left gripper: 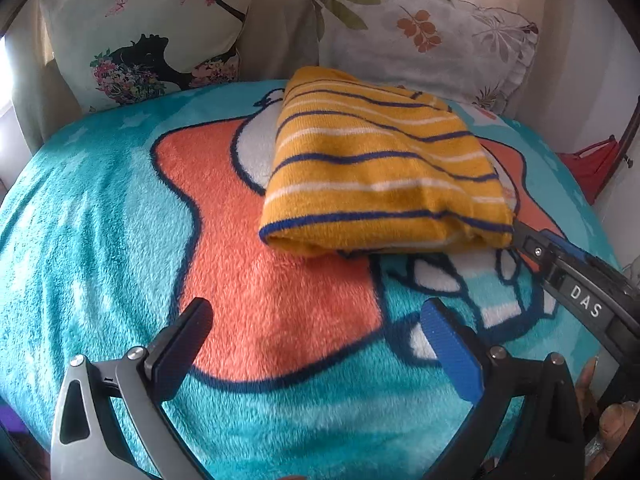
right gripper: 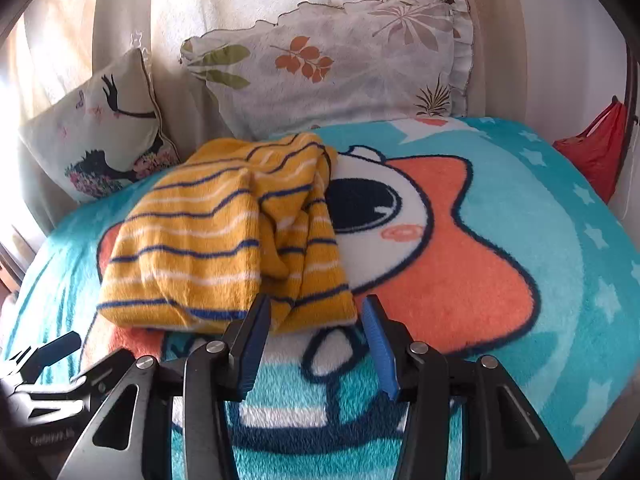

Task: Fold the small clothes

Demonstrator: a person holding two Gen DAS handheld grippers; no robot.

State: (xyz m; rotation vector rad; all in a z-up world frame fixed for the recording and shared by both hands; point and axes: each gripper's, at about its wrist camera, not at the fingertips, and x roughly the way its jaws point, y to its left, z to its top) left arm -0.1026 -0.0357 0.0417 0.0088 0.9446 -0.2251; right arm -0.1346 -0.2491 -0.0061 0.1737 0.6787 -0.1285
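A yellow knit garment with navy and white stripes point(left gripper: 380, 164) lies folded into a thick bundle on a teal and orange cartoon fleece blanket point(left gripper: 280, 300). It also shows in the right wrist view point(right gripper: 224, 240). My left gripper point(left gripper: 316, 336) is open and empty, hovering above the blanket in front of the bundle. My right gripper point(right gripper: 316, 312) is open, its fingertips at the bundle's near right corner. In the left wrist view, the right gripper point(left gripper: 520, 236) reaches that corner from the right. I cannot tell if it touches the cloth.
The blanket point(right gripper: 520, 240) covers a bed. A cushion with a black figure print point(left gripper: 148, 28) and a leaf-print pillow point(left gripper: 420, 40) lean at the back against a curtain. A red bag point(right gripper: 596, 152) hangs at the far right.
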